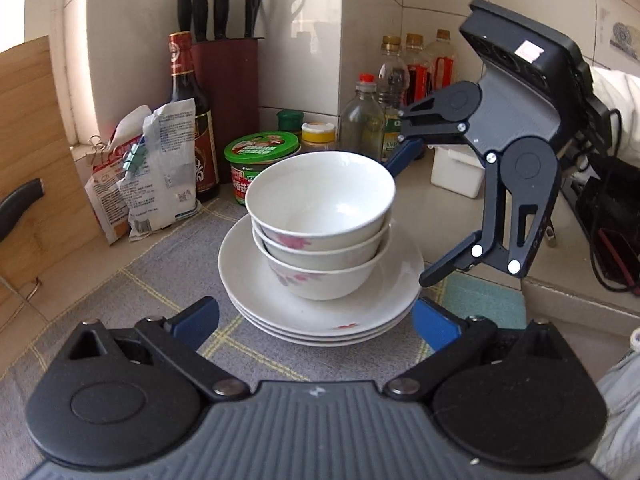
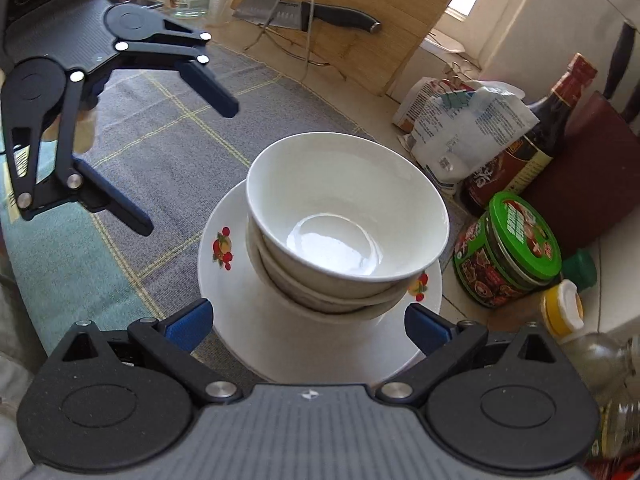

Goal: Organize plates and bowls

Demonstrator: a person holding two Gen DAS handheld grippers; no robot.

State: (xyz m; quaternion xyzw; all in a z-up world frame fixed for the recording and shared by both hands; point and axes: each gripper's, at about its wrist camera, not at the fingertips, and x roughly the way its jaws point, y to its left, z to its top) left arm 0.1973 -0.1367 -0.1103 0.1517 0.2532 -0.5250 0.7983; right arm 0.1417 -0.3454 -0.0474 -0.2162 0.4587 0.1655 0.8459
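Stack: three nested bowls (image 1: 320, 216) sit on a pile of plates (image 1: 320, 300), centre of the checked cloth (image 1: 160, 280) on the surface; none held.
Left claw (image 1: 316, 320): spread wide, empty, its blue fingers either side of the plates' near rim, apparently clear of it.
Right claw (image 2: 308, 328): spread wide, empty; from the left wrist view it hangs at 3 o'clock of the stack, close to the plate rim.
Risk: top bowl sits slightly tilted toward 3 o'clock in the right wrist view; a finger brushing its rim could slide it off or rock the whole stack.
Crowding: green-lidded jar (image 2: 508, 248), soy bottle (image 2: 528, 140) and clipped bags (image 2: 460, 120) stand near at 2–3 o'clock there; little room on that side.
Elsewhere: knife block (image 1: 228, 92) at 11 o'clock in the left wrist view; cleaver (image 2: 304, 12) leans on the cutting board (image 2: 360, 20), well apart.
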